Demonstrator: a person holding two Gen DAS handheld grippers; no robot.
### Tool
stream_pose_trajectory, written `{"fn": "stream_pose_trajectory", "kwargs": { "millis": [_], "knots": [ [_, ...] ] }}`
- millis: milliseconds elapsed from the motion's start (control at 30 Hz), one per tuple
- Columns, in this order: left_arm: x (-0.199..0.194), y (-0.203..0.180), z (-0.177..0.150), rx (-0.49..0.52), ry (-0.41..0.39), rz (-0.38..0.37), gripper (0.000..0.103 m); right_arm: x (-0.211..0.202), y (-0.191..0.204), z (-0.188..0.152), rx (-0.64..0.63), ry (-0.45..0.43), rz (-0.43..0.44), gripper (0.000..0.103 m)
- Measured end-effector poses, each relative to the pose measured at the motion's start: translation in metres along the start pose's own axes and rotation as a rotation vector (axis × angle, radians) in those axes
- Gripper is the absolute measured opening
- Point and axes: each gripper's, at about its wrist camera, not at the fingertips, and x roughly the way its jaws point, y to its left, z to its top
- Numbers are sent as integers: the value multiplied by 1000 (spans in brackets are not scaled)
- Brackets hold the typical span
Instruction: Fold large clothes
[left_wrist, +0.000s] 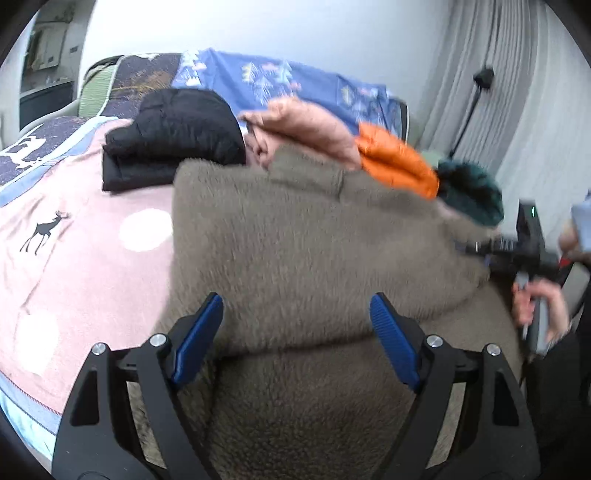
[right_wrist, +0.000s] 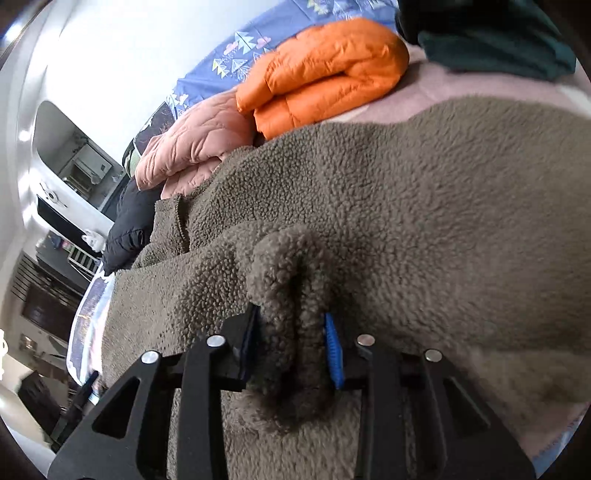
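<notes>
My right gripper (right_wrist: 291, 332) is clamped on a thick fold of the brown fleece jacket (right_wrist: 388, 206). The bunched fleece fills the gap between the two blue pads (right_wrist: 332, 350) and bulges out ahead of the fingertips. The rest of the jacket spreads ahead of this gripper and to both sides of it, lying on the pink blanket (right_wrist: 461, 85).

My left gripper (left_wrist: 295, 332) stands wide apart. Its blue pads (left_wrist: 199, 336) hold nothing. The same brown fleece jacket (left_wrist: 295, 236) lies directly under and ahead of the left fingertips, with a folded-over edge running across just ahead of them. I cannot tell whether the pads touch the fabric.

Items beyond the jacket, from the right gripper's view:
- An orange puffer jacket (right_wrist: 325, 70), folded, ahead and slightly left.
- A pink quilted jacket (right_wrist: 195, 144), folded, further left, touching the orange one.
- A black puffer jacket (right_wrist: 129, 221), far left, partly hidden by the fleece.
- A dark green garment (right_wrist: 495, 48), ahead and right.

From the left gripper's view, the black puffer jacket (left_wrist: 173, 136) sits ahead and left. The right gripper (left_wrist: 509, 247) appears at the far right edge, blurred, at the jacket's edge. A blue patterned sheet (left_wrist: 295, 81) lies beyond the folded garments.
</notes>
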Motion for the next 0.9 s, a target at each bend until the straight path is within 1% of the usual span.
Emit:
{"fn": "stream_pose_trajectory", "kwargs": {
  "millis": [33,67,100,167,233,267,367,400,433,467,500,533,600,633,667,700,733,800,867,900],
  "knots": [
    [-1,1,6,-8,-12,6,68,-1,1,0,-7,-7,-4,29],
    [-1,1,10,-11,-17,8,64,-2,2,0,-12,-8,-5,29],
    [1,2,17,-15,-26,14,64,3,2,1,-11,-4,-8,30],
    [9,4,27,-29,-27,34,64,10,0,0,-8,26,-52,39],
    [25,6,34,-35,-5,56,64,8,0,-3,-22,21,-69,41],
    [32,7,35,-33,10,71,64,3,4,-3,-31,2,-97,41],
    [69,14,34,-41,101,131,64,-26,24,-5,-80,-133,-235,41],
    [75,17,32,-47,114,137,64,-38,33,-6,-98,-185,-259,39],
    [80,18,30,-50,116,148,64,-45,42,-7,-113,-212,-252,34],
    [82,16,28,-40,105,162,64,-48,52,-9,-139,-220,-229,31],
    [83,14,27,-29,101,175,65,-48,61,-10,-162,-219,-201,28],
    [83,12,26,-19,100,187,65,-44,67,-12,-180,-206,-181,27],
    [86,12,25,-10,101,207,66,-20,74,-15,-208,-140,-163,25],
    [87,13,25,-14,101,212,66,-7,72,-17,-204,-111,-173,25],
    [87,14,25,-21,98,219,66,11,60,-21,-184,-76,-208,24],
    [87,16,25,-27,97,224,66,20,49,-23,-158,-70,-242,15],
    [88,18,25,-35,96,233,66,24,34,-26,-123,-74,-252,0],
    [89,20,25,-45,97,242,65,15,11,-29,-39,-110,-156,0],
    [90,19,24,-41,94,256,64,9,9,-29,-32,-113,-161,0],
    [91,17,24,-32,91,271,65,10,14,-29,-58,-110,-190,0]
  ]
}}
